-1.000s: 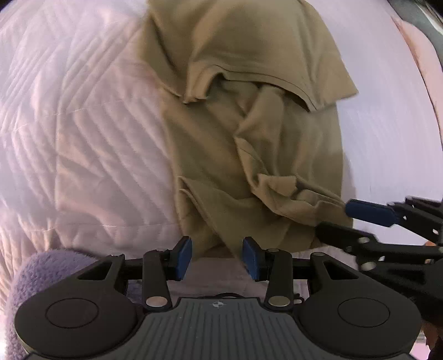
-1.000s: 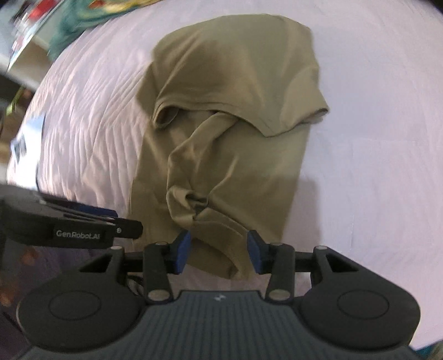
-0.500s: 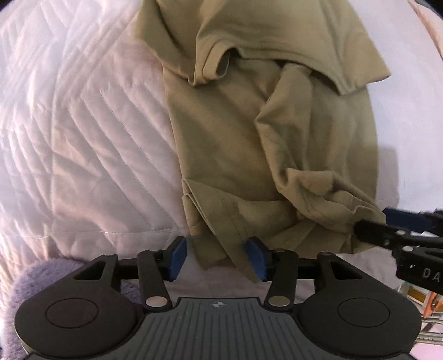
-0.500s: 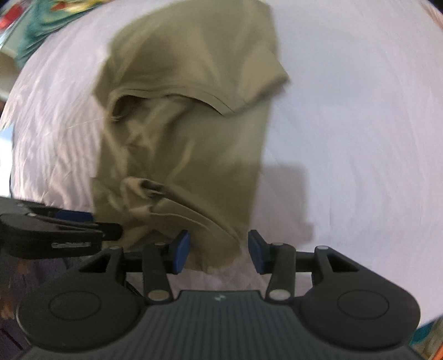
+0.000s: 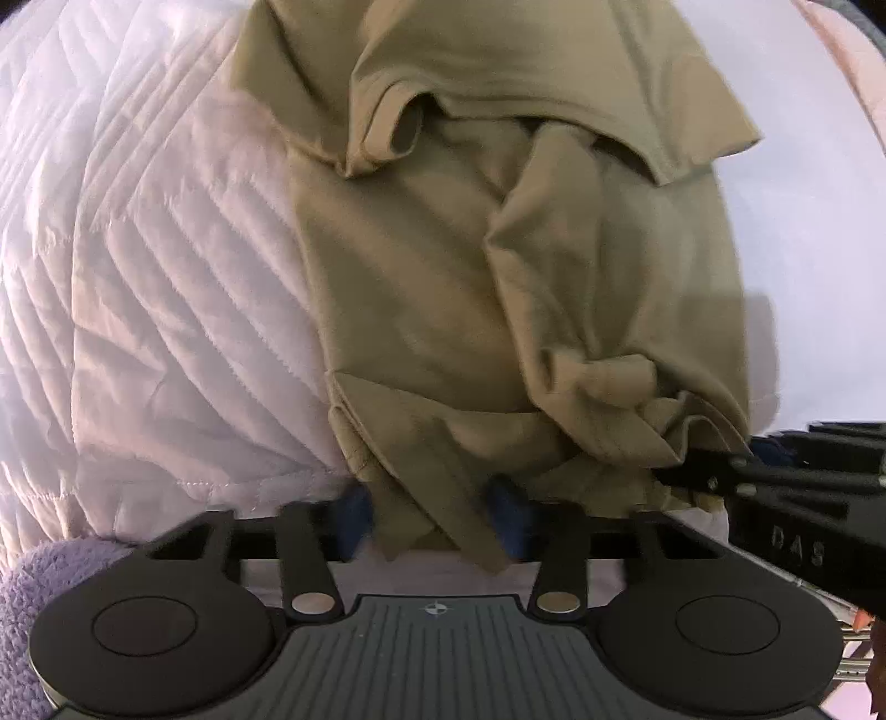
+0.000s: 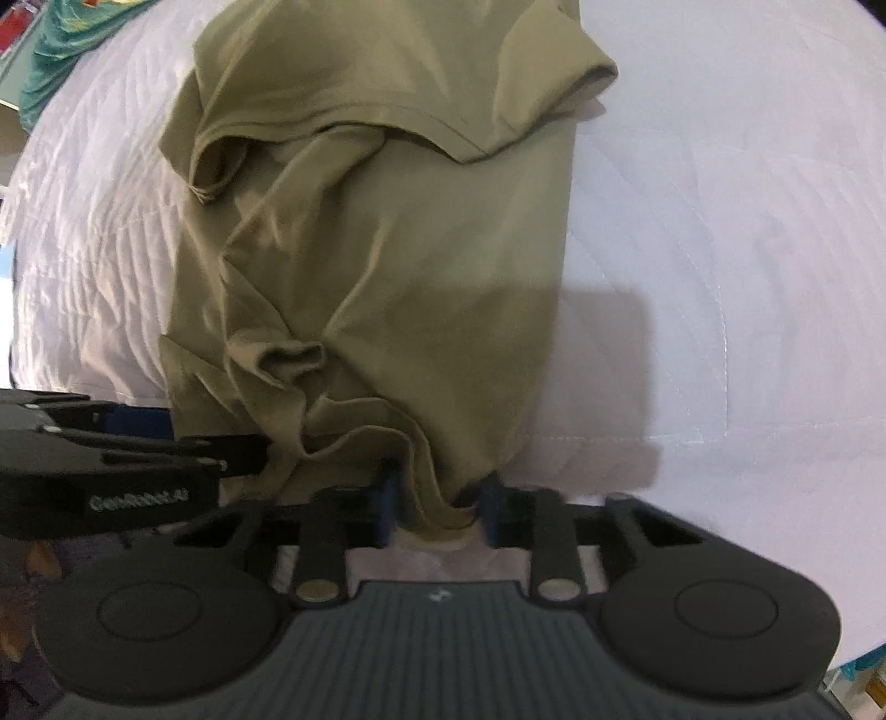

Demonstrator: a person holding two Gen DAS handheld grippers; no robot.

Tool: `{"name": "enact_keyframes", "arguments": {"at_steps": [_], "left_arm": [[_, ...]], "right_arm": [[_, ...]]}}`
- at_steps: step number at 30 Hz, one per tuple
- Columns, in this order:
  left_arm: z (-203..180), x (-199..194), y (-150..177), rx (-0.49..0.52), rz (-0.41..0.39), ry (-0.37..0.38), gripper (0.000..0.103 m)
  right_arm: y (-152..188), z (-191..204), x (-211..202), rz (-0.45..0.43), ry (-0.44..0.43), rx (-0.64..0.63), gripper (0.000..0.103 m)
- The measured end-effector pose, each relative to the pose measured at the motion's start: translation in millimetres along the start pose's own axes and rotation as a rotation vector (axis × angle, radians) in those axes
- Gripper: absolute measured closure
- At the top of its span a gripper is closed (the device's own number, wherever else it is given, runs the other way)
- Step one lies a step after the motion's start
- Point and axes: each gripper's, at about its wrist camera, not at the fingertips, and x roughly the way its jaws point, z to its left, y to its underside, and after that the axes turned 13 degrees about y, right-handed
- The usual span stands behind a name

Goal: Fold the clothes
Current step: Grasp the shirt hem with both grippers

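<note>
An olive-green T-shirt (image 5: 443, 288) lies crumpled on a white quilted bed (image 5: 166, 288), its far part folded over the near part. It also shows in the right wrist view (image 6: 421, 266). My left gripper (image 5: 429, 515) is open, with the shirt's near left corner hanging between its blue pads. My right gripper (image 6: 440, 507) is open around the near right corner, the cloth bunched between its pads. Each gripper shows from the side in the other's view, the right one (image 5: 775, 482) and the left one (image 6: 138, 448).
A purple fleece blanket (image 5: 27, 598) lies at the bed's near left corner. Green fabric and clutter (image 6: 61, 39) sit beyond the bed at far left. White quilt (image 6: 720, 249) stretches to the right of the shirt.
Both grippers have moved forward onto the shirt's near edge. Its two near corners now sit between the pads, and the right gripper's pads have come closer together.
</note>
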Motion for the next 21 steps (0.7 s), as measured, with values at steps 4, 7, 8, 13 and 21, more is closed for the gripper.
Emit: {"name": "enact_keyframes", "arguments": {"at_steps": [4,7,8,13,21], "left_arm": [[-6,-12,2,0.013,-0.031,-0.003,0.089],[-10,-23,2,0.027,-0.054,-0.005,0.089],[-13,-29,3,0.044,-0.070,-0.011,0.089],[-27,-65,-4,0.133,-0.190,-0.032,0.089],[-19,-105,-55,0.125,-0.363,0.019,0.089]], "right_arm": [[-2,-1,-11,-0.029,-0.036,0.002,0.094],[-2,-2,-28,-0.084,-0.070,-0.009,0.094],[-3,-3,-34,-0.101,-0.081,-0.010,0.094],[-15,-8,-63,-0.188,-0.120,-0.033,0.095],[-62,-27,-97,-0.328,-0.187,0.025,0.094]]}}
